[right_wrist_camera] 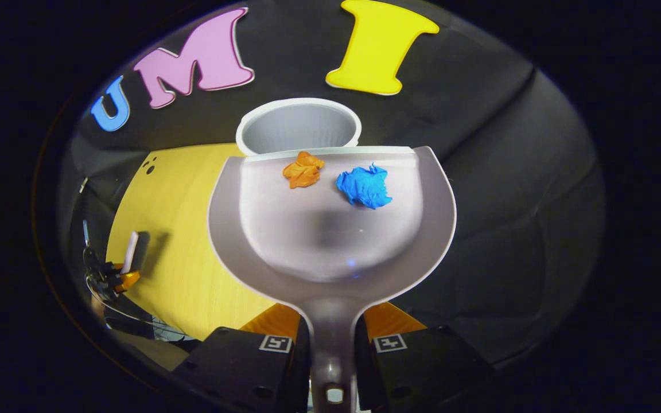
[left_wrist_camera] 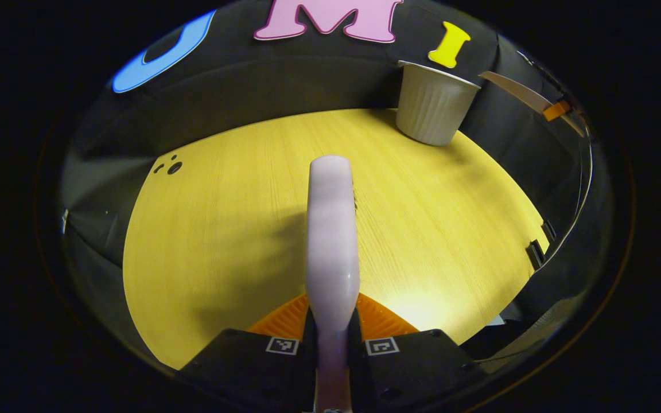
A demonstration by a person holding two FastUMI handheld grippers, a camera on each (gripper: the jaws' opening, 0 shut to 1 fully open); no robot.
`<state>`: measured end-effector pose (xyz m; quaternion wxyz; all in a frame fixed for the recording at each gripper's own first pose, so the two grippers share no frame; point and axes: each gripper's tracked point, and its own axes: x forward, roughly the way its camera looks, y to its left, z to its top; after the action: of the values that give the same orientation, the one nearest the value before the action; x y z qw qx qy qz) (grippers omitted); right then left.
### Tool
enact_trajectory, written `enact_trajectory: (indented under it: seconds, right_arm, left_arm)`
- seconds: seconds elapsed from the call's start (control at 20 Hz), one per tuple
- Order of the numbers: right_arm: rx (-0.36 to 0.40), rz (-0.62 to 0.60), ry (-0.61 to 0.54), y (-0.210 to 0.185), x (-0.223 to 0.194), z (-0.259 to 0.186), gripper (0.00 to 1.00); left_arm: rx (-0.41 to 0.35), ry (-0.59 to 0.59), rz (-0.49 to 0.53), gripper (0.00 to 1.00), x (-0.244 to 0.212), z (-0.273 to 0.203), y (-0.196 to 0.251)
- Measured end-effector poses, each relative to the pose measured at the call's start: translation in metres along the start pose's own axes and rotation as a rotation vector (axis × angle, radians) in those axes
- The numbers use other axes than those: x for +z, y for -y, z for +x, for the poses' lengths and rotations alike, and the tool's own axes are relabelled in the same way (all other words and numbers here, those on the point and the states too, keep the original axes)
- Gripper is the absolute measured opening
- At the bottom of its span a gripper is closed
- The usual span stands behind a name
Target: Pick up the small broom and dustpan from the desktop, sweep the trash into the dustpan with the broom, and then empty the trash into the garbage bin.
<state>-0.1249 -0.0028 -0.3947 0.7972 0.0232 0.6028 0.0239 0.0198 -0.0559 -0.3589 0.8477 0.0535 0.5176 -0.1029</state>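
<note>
My left gripper is shut on the pale lilac handle of the small broom, which points away over the yellow desktop. My right gripper is shut on the handle of the pale dustpan, held in the air. An orange paper wad and a blue paper wad lie near the pan's front lip, which hangs just over the rim of the white ribbed garbage bin. In the left gripper view the bin stands at the far right of the desk, with the dustpan edge-on beyond it.
The booth's black cloth wall closes in behind the bin and along the desk's sides. A few small black holes mark the desktop at the far left. In the right gripper view the other gripper holds the broom over the desk's left part.
</note>
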Motion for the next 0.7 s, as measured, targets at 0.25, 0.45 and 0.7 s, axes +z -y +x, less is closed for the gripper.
enact_trajectory:
  seconds: [0.25, 0.45, 0.7]
  right_arm:
    - [-0.099, -0.087, -0.040, 0.007, 0.000, -0.003, 0.37]
    - [-0.154, -0.171, -0.097, 0.008, 0.002, -0.011, 0.37]
    - [-0.233, -0.327, -0.214, 0.029, 0.012, -0.021, 0.36]
  left_arm:
    - [0.009, 0.002, -0.031, 0.28, -0.007, -0.002, -0.016]
    - [0.003, 0.006, -0.059, 0.28, -0.011, 0.003, -0.019]
    - [0.003, 0.000, -0.091, 0.27, -0.021, 0.009, -0.020]
